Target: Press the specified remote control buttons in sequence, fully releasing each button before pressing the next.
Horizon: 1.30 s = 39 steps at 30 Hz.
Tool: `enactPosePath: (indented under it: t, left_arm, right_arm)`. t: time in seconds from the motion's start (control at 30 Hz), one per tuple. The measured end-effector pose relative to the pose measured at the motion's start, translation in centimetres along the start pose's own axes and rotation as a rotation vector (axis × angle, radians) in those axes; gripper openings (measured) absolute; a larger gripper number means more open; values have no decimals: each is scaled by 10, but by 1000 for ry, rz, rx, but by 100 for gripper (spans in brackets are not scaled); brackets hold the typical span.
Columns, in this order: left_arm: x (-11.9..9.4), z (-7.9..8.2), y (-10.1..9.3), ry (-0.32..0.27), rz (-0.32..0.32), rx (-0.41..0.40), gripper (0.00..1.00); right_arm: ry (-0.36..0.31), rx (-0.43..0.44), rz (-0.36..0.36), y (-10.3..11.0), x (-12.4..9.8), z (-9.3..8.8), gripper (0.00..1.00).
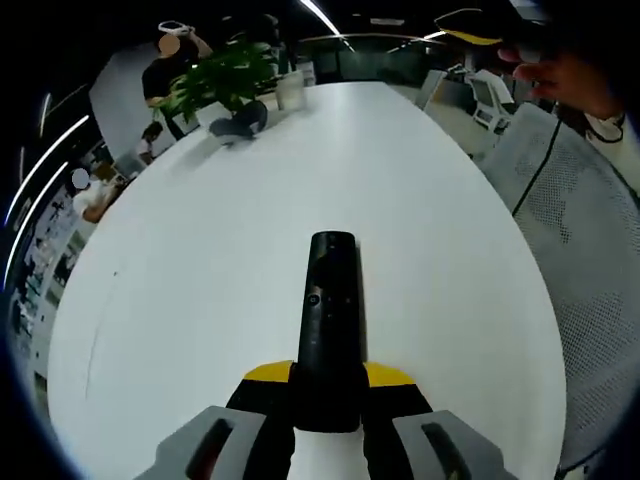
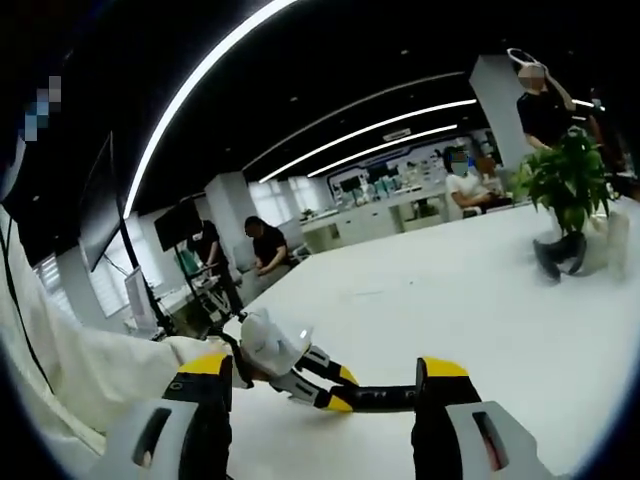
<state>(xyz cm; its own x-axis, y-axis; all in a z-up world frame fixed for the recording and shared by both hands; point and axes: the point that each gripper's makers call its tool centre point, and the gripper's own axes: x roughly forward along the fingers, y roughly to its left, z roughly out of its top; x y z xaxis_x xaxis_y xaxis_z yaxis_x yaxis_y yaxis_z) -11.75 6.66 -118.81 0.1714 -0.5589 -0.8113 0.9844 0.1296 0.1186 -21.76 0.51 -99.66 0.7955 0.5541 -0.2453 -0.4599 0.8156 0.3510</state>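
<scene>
Left gripper (image 1: 327,400): nearest the camera in the left gripper view, its yellow-tipped jaws clamped on the near end of the remote.
Remote control (image 1: 329,310): a long black bar held by its near end, pointing away over the white table, with a small round button on its top face.
White table (image 1: 200,270): a large oval top under and beyond the remote.
Potted plant (image 1: 228,80): leafy green, at the table's far end, well apart from the remote.
Right gripper (image 2: 323,400): in the right gripper view, jaws spread apart with nothing between them.
Left gripper from the side (image 2: 290,372): just beyond the right gripper's jaws, carrying the remote (image 2: 385,398) above the table (image 2: 480,300).
Beyond the table: people seated and standing in an office.
</scene>
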Motion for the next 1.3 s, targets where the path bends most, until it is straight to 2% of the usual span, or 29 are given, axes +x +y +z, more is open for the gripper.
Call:
enactPosePath:
  t: [0.23,0.5,1.1,1.2,1.23,1.3]
  left_arm:
    - [4,-3,27,25,14,-13,22]
    - [9,-2,45,28,7,-38,22]
    - [10,-7,99,101,24,3,22]
    - [11,-12,105,112,26,-12,22]
    - [11,-10,105,92,14,-40,22]
    - [10,-11,107,94,5,-54,22]
  right_arm:
    - [5,1,-17,-6,-3,3,72]
    - [2,-4,-29,-12,-4,8,72]
    - [-24,-10,-73,-25,-11,20,71]
    - [-28,-9,-87,-28,-13,20,71]
    - [-30,-10,-92,-29,-14,20,71]
    - [-34,-4,-99,-30,-16,19,71]
